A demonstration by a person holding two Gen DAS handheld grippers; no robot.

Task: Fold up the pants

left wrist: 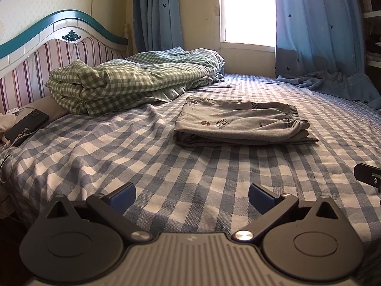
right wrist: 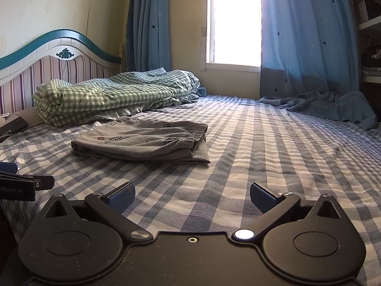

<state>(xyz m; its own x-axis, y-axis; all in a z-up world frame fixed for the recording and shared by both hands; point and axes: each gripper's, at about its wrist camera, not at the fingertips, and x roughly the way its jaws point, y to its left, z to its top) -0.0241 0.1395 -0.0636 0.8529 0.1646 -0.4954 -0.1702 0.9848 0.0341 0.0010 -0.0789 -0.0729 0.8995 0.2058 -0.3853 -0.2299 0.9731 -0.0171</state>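
On the blue-checked bed sheet (left wrist: 166, 166), the grey pants (left wrist: 240, 126) lie folded into a flat stack, long axis running roughly 9 to 3 o'clock, waistband at the 3 o'clock end. From the left gripper (left wrist: 191, 199) they sit at about 1 o'clock; from the right gripper (right wrist: 192, 197) at about 11 o'clock, so they lie ahead between the two, well apart from both, neither clearly nearer. Both grippers are spread wide and empty. The folding looks essentially done. A green gingham quilt (left wrist: 133, 81) lies just beyond.
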